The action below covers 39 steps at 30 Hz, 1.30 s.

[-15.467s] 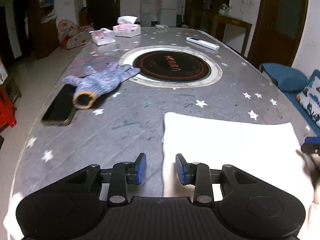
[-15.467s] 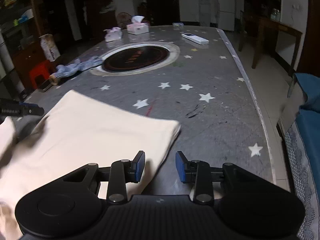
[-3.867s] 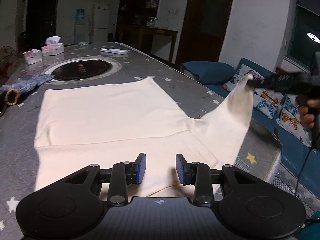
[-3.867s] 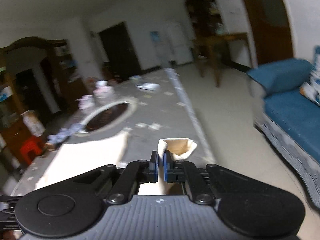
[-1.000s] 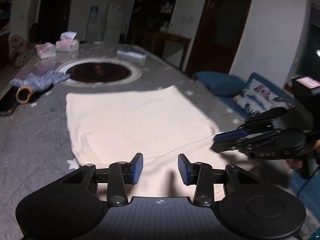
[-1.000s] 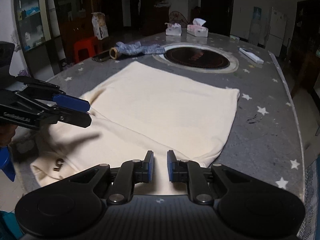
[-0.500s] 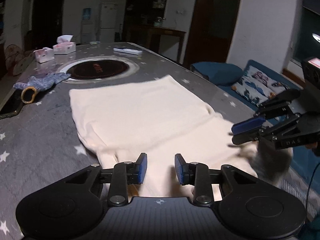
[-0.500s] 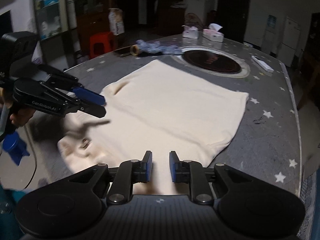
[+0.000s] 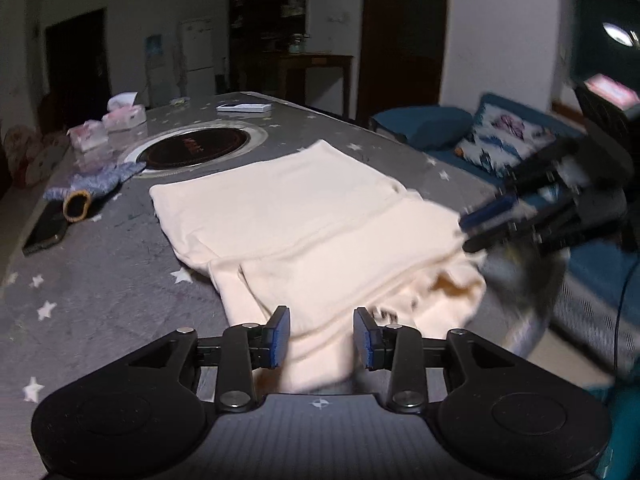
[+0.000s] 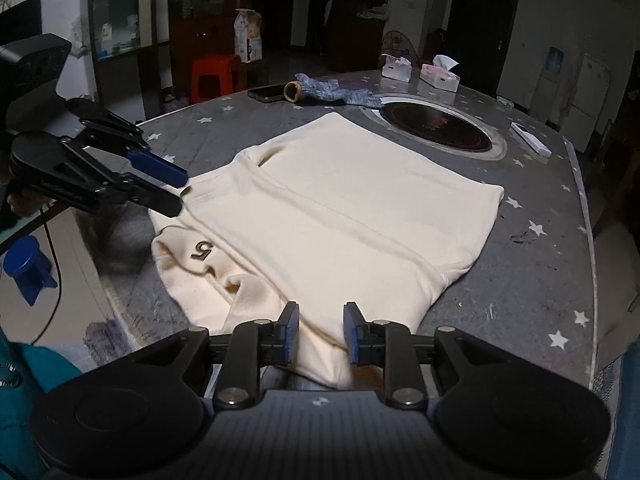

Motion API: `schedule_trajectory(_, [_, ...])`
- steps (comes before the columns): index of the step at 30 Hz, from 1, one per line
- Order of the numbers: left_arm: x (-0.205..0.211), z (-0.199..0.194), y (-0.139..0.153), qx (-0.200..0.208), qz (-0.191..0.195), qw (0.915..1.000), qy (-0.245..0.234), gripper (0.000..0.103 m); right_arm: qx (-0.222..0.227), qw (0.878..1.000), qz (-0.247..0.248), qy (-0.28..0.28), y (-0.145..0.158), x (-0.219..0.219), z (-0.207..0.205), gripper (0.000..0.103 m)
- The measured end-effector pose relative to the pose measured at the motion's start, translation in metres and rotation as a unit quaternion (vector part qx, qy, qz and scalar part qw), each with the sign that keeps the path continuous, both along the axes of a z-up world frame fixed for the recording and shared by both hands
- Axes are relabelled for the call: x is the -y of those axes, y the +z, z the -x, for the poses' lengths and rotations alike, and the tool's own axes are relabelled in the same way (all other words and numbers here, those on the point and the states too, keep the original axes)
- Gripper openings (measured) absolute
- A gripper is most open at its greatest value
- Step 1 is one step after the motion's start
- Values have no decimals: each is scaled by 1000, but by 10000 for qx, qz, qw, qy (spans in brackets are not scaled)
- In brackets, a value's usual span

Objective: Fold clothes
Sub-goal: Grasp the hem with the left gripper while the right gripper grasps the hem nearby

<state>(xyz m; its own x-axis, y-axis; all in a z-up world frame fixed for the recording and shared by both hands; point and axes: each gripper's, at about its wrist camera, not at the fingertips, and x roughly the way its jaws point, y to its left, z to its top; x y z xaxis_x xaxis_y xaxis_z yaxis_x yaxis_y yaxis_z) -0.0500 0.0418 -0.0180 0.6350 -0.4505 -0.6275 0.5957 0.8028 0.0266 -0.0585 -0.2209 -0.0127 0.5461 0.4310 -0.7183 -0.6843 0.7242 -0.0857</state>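
Cream sweater (image 10: 352,216) lay folded flat on the starry tabletop (image 10: 532,280).
Its near edge sat right under both grippers: left gripper (image 9: 321,336) and right gripper (image 10: 319,333) were both spread, holding nothing. A dark "5" (image 10: 201,251) showed by the collar.

A dim room with white walls. In the left wrist view a white fridge (image 9: 195,54) stands upper left of centre, a dark wooden door (image 9: 402,32) upper right, and a blue sofa (image 9: 448,136) with a patterned cushion (image 9: 504,138) at right. In the right wrist view a red stool (image 10: 214,76) and dark shelves (image 10: 120,20) fill the upper left.
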Motion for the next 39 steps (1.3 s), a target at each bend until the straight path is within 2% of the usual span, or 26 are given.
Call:
schedule_trajectory(3, [9, 15, -5, 285, -392, 9984, -306, 40, 46, 9998, 162, 83, -2, 0, 7, 34])
schedule_trajectory(6, [20, 25, -10, 565, -673, 9944, -582, 41, 102, 9993, 317, 179, -4, 0, 14, 35])
schedule_trajectory(9, [31, 29, -16, 755, -781, 9908, -804, 40, 162, 9987, 402, 276, -6, -1, 20, 41])
schedule_trajectory(13, [44, 30, -23, 961, -921, 9861, -990, 40, 208, 9977, 502, 402, -11, -3, 25, 41])
schedule_trajectory(14, [45, 30, -24, 977, -919, 9859, -1000, 37, 216, 9974, 529, 443, -12, -4, 27, 41])
schedule_trajectory(19, [45, 24, -22, 958, -751, 9883, -918, 14, 449, 9942, 698, 685, -19, -10, 35, 41])
schedule_trajectory(21, [41, 19, -18, 894, -581, 9909, -825, 11, 583, 9924, 738, 793, -20, -11, 37, 41])
schedule_trajectory(30, [26, -15, 3, 559, 229, 9972, -434, 9, 960, 9879, 651, 1034, -26, -21, 26, 41])
schedule_trajectory(32, [23, -23, 7, 488, 385, 9974, -364, 9, 840, 9900, 520, 1007, -24, -21, 18, 41])
schedule_trajectory(35, [21, -30, 6, 375, 433, 9977, -357, 9, 645, 9928, 320, 962, -22, -22, 4, 33])
schedule_trajectory(36, [21, -32, 5, 337, 442, 9978, -358, 9, 580, 9935, 253, 947, -21, -22, 0, 24])
schedule_trajectory(39, [18, -27, 2, 328, 301, 9982, -406, 14, 385, 9952, 52, 902, -19, -22, -14, 16])
